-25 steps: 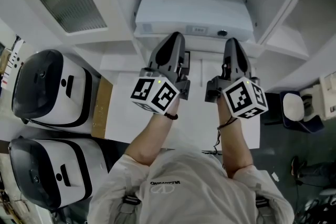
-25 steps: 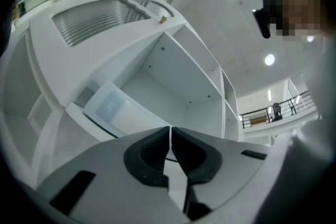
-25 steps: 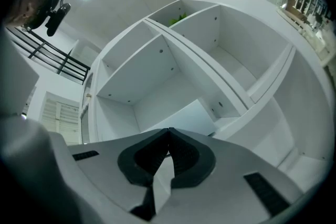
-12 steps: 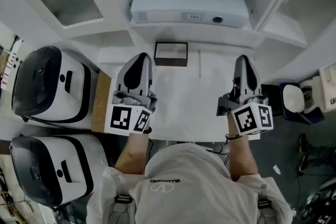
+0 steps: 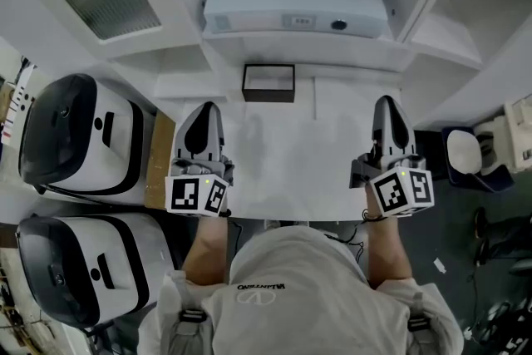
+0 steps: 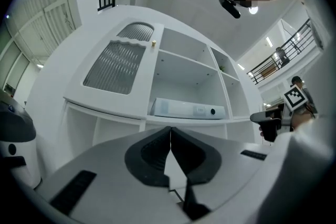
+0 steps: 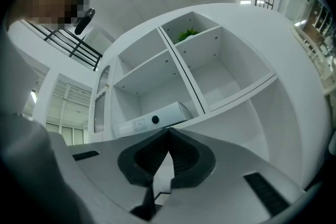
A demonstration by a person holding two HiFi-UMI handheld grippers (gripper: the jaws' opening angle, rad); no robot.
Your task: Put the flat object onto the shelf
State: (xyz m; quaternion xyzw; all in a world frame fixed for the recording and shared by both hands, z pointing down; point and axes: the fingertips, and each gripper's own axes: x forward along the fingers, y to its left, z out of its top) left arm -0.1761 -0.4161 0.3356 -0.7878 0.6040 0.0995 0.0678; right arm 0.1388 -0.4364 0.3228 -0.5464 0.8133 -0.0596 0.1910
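Shelf (image 6: 153, 73) bears flat box (image 6: 184, 109) (tray (image 5: 246, 83): head view only); left tongs (image 6: 169, 129), right tongs (image 7: 168, 131) closed

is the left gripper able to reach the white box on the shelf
Probably yes: nothing stands between the left gripper and the white box on its open shelf, though its jaws are shut.

Two white-black machines (image 5: 79, 141) left; dark-rimmed tray (image 5: 268, 99) centre.
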